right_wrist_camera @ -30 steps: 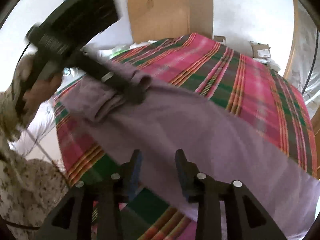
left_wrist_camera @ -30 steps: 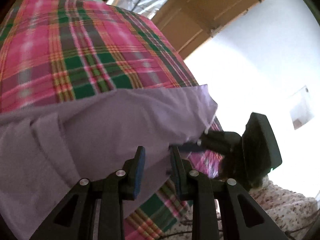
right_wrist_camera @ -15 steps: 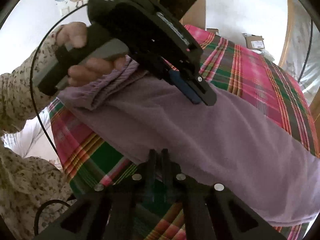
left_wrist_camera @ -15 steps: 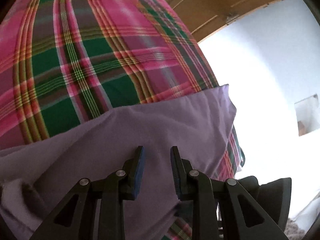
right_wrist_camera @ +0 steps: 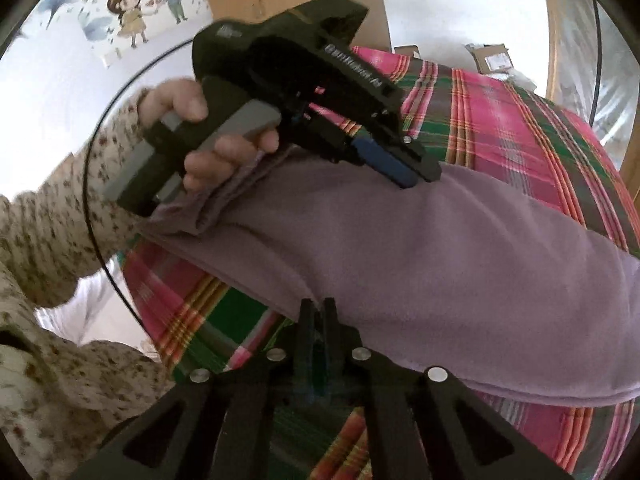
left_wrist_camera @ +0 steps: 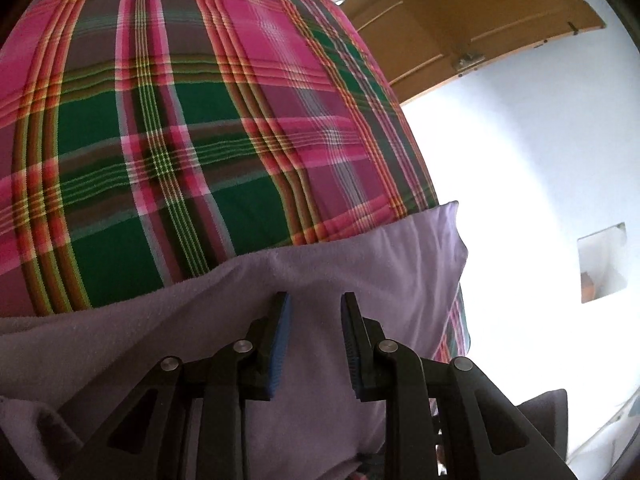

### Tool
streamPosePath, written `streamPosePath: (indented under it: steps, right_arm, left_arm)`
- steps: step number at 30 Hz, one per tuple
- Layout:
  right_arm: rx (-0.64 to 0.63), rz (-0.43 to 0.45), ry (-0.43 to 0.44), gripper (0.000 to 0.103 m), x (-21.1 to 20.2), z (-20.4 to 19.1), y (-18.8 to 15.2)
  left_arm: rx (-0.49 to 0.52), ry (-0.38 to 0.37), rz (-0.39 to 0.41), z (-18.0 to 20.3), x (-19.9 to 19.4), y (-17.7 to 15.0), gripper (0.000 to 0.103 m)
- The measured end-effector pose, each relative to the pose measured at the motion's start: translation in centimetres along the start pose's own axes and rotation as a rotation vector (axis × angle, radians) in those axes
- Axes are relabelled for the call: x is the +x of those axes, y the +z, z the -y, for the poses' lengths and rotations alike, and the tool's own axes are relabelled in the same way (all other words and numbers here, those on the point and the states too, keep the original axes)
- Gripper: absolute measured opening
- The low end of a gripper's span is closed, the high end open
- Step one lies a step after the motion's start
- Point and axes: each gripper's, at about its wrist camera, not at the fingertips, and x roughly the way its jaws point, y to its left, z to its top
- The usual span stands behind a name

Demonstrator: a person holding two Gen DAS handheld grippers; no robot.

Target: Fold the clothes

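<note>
I have the lilac garment (right_wrist_camera: 420,248) lying across the plaid bedspread (left_wrist_camera: 192,128), stretched along the bed's near edge, with one end reaching the bed's corner on the side by the white wall (left_wrist_camera: 520,128). My right gripper (right_wrist_camera: 318,308) has its fingers pressed together on the garment's near hem, pinching the cloth. My left gripper (left_wrist_camera: 314,304) sits over the garment with its blue-padded fingers (left_wrist_camera: 280,332) spread apart and nothing between them; in the right wrist view I see it angled down onto the fabric, my hand (right_wrist_camera: 208,136) around its grip beside a bunched fold (right_wrist_camera: 208,204) at that end of the garment. A flowered sleeve (right_wrist_camera: 48,240) covers that arm.
</note>
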Motion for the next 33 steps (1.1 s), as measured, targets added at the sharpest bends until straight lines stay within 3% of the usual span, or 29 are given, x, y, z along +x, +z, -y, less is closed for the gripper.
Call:
streamPosePath:
  steps: [6,11,16,18,21,25,31,33]
  right_arm:
    - [0.175,0.126,-0.128,0.012,-3.8,4.7,-0.9]
    - [0.405,0.244,-0.401,0.020,-7.9,11.1,-2.9]
    - [0.720,0.415,-0.512,0.036,-13.1,18.5,-6.1]
    - [0.771,0.411,-0.544,0.038,-13.5,20.0,-6.5]
    - [0.816,0.419,-0.527,0.040,-13.6,22.0,-7.0]
    - [0.974,0.431,-0.433,0.041,-13.1,24.3,-8.6]
    - [1.042,0.437,-0.377,0.043,-12.2,25.3,-9.2]
    - [1.058,0.451,-0.364,0.034,-12.3,25.6,-9.5]
  left_arm:
    - [0.070,0.036,0.058,2.2,-1.0,-1.5,0.026]
    - [0.110,0.015,0.090,3.7,-2.0,-3.6,0.026]
    - [0.109,-0.031,0.066,4.1,-1.3,-5.8,0.026]
    - [0.110,-0.050,0.052,4.2,-0.7,-6.4,0.026]
    - [0.089,-0.065,0.034,4.2,0.1,-6.9,0.026]
    - [0.070,-0.086,0.016,4.1,0.9,-7.7,0.026]
    - [0.074,-0.090,-0.011,4.5,1.7,-8.3,0.026]
    - [0.075,-0.090,-0.013,4.6,1.9,-8.3,0.026]
